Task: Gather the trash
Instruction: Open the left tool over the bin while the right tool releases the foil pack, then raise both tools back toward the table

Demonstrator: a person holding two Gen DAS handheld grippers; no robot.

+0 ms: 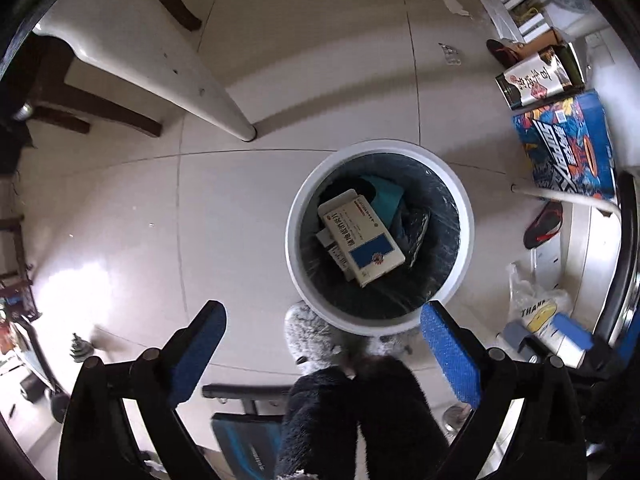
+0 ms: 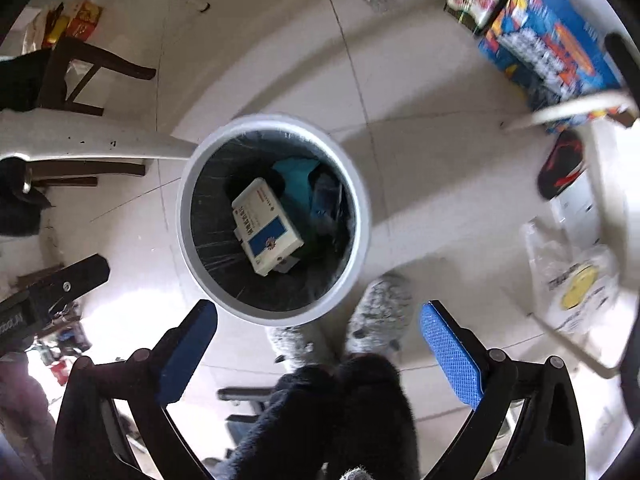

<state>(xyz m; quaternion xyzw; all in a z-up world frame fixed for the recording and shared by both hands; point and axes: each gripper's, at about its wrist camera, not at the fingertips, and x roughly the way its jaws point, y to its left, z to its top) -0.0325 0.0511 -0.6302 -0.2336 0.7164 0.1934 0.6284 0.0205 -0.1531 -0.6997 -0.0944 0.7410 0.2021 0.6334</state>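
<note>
Trash bin (image 1: 380,152) rim cut only in left view.

Little can be read with certainty: the translucent plastic bag with a yellow round mark (image 1: 538,312), lying on the floor near the right edge of the left wrist view, carries dark letters that read "THAN", the rest hidden in a fold. The large blue printed carton (image 1: 568,148) by the upper right edge of the tiled floor bears big slanted white letters that look like "SUPER". The white and blue flat cardboard box (image 1: 360,236) inside the round white bin (image 1: 296,268) and the tall white and black carton (image 1: 536,76) beside the blue one both carry Chinese characters too small or distorted to read.
</note>
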